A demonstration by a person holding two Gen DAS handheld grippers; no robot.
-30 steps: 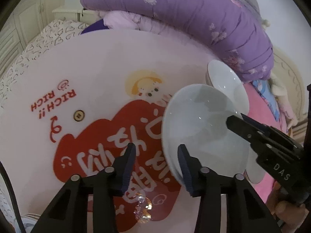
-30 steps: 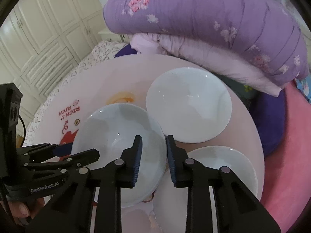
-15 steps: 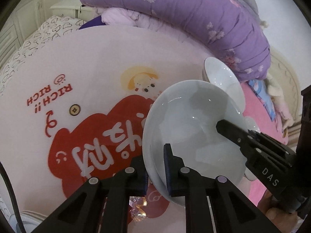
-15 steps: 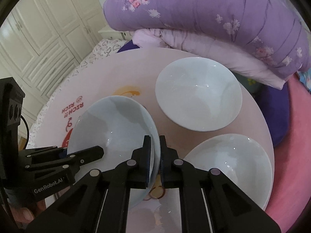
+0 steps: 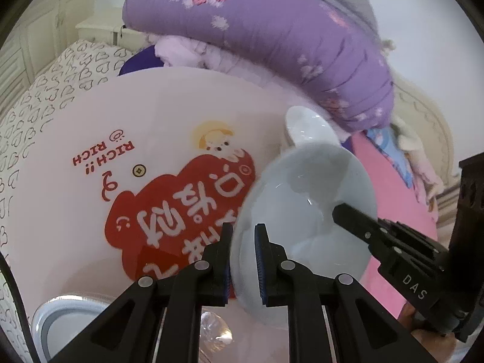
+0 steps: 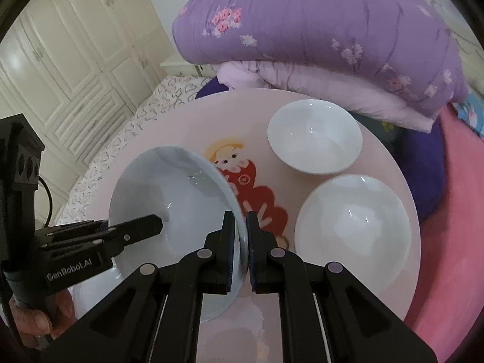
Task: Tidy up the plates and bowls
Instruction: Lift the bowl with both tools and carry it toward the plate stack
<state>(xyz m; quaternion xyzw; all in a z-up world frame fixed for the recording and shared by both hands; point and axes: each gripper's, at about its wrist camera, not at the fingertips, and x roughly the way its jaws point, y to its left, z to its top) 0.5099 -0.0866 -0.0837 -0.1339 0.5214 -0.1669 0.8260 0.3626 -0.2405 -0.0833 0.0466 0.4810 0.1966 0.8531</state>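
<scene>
A pale blue bowl [image 5: 308,217] [image 6: 169,199] hangs above the round pink table [image 5: 151,115], gripped on opposite rims. My left gripper [image 5: 243,260] is shut on its left rim; my right gripper [image 6: 240,251] is shut on its right rim. The right gripper also shows in the left wrist view [image 5: 357,220] and the left gripper in the right wrist view [image 6: 145,227]. Two white bowls stand on the table: a far one [image 6: 314,136] [image 5: 308,127] and a near one [image 6: 352,220].
A rolled purple floral quilt [image 6: 317,30] lies behind the table. A pink blanket [image 6: 453,211] lies to the right. A grey-blue dish [image 5: 63,320] sits at the table's near left edge. White cabinets [image 6: 60,45] stand at far left.
Both grippers shut on the blue bowl's opposite rims, then raised it off the table. The two white bowls stayed in place.
</scene>
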